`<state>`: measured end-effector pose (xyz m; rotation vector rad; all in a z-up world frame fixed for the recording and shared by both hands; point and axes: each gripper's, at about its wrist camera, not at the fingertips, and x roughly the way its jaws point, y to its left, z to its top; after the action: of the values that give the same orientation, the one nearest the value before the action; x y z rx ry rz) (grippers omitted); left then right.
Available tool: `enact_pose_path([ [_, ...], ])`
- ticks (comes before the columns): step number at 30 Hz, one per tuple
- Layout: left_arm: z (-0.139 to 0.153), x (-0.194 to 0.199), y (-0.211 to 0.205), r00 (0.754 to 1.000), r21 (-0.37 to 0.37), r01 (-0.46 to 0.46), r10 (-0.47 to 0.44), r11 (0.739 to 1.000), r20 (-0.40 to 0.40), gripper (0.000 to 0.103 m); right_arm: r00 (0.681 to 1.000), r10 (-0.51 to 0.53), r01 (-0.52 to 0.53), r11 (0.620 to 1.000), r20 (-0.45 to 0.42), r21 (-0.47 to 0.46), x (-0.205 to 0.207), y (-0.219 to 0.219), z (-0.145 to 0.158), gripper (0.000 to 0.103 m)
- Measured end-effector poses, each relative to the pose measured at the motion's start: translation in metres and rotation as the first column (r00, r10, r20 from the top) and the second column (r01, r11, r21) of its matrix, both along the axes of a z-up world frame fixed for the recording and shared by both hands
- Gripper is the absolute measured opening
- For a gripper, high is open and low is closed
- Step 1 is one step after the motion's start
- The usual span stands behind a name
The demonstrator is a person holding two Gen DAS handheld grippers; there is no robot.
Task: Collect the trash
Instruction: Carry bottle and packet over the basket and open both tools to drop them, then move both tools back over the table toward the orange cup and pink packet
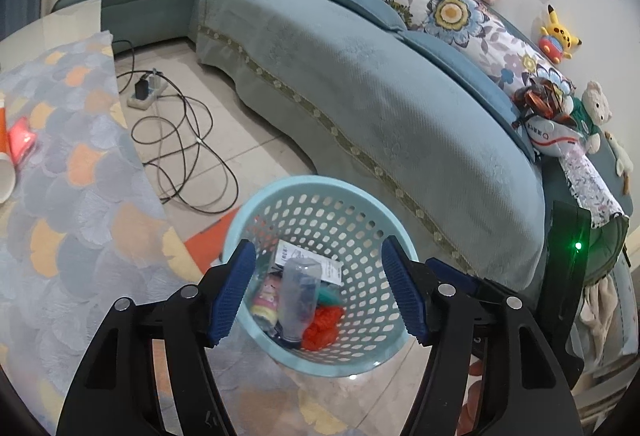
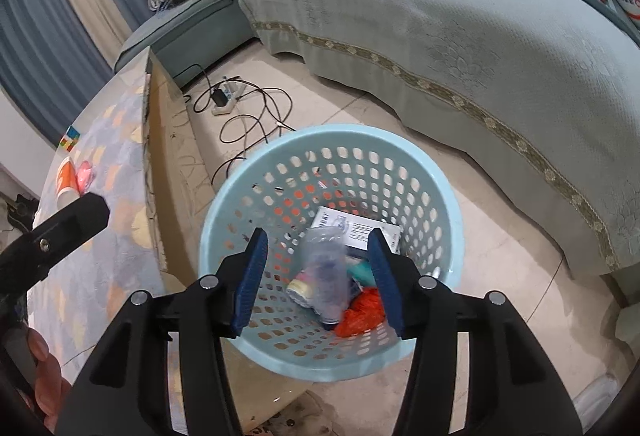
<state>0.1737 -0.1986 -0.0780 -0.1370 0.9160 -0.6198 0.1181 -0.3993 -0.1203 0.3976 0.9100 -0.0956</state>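
A light blue perforated basket point(image 1: 360, 360) stands on the floor beside the table and shows in the right wrist view too point(image 2: 448, 196). In it lie a clear plastic bottle point(image 1: 298, 296) point(image 2: 326, 276), a white packet point(image 1: 332, 270) point(image 2: 352, 230), a red crumpled wrapper point(image 1: 320, 328) point(image 2: 360, 312) and a small colourful can point(image 1: 266, 302) point(image 2: 300, 292). My left gripper point(image 1: 318, 294) is open and empty above the basket. My right gripper point(image 2: 318, 282) is open and empty above the basket. An orange paper cup point(image 1: 4, 156) point(image 2: 66, 182) and a pink wrapper point(image 1: 22, 140) point(image 2: 85, 176) lie on the table.
The table has a patterned cloth point(image 1: 80, 196) point(image 2: 100, 236). A teal sofa point(image 1: 380, 96) point(image 2: 460, 36) curves behind the basket. A power strip point(image 1: 146, 90) point(image 2: 224, 100) with black cables lies on the tiled floor. Plush toys point(image 1: 558, 34) sit on the sofa back.
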Motion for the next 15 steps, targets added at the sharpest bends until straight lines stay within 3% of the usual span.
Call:
enact_pose_path([
  [9,0.031,0.005,0.042,0.993,-0.057,-0.106,0.109,0.993,0.050,0.063,0.984,0.125,-0.122,0.992,0.126,-0.033,0.009,0.050,0.041,0.048],
  [13,0.051,0.015,0.091,0.970,-0.093,-0.218,0.226,0.972,0.086,0.065,0.963,0.191,-0.183,0.981,0.190,-0.060,0.021,0.086,0.060,0.049],
  [15,0.057,0.019,0.116,0.953,-0.091,-0.276,0.284,0.957,0.105,0.071,0.949,0.223,-0.212,0.974,0.221,-0.074,0.029,0.104,0.066,0.049],
])
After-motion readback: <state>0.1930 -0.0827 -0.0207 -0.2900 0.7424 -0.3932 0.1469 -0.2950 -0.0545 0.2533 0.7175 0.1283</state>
